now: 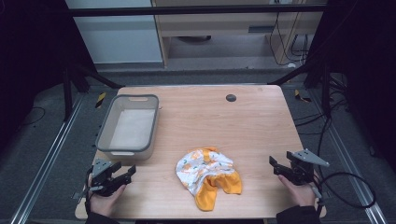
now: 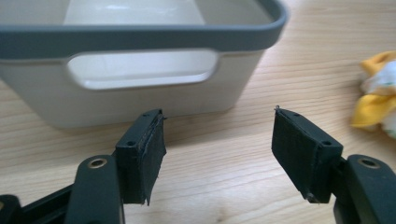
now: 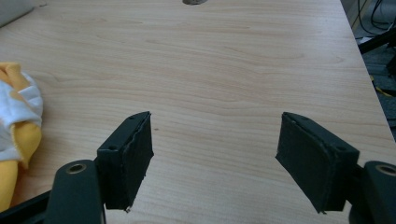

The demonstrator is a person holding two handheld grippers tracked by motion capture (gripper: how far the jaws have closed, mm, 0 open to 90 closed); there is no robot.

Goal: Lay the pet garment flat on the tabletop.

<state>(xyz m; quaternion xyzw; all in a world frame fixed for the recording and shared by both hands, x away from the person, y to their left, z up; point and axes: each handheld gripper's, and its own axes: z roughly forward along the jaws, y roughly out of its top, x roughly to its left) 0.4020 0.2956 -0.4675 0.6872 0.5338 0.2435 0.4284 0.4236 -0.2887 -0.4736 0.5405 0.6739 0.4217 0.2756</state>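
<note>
A crumpled white and orange cloth [image 1: 208, 175] lies on the wooden table [image 1: 224, 121] near its front edge, between my two hands. Its edge shows at the right of the left gripper view as the cloth [image 2: 379, 95] and at the left of the right gripper view as the cloth [image 3: 16, 126]. My left gripper [image 1: 127, 171] rests at the front left corner, open and empty, its jaws pointing at the grey-rimmed tub [image 2: 140, 70]. My right gripper [image 1: 275, 164] sits at the front right, open with bare table between its jaws.
The white tub [image 1: 127, 127] with a grey rim stands empty at the table's left side. A small dark round disc [image 1: 230, 97] sits near the far edge. Cables [image 1: 348, 191] trail off the right side by the metal frame.
</note>
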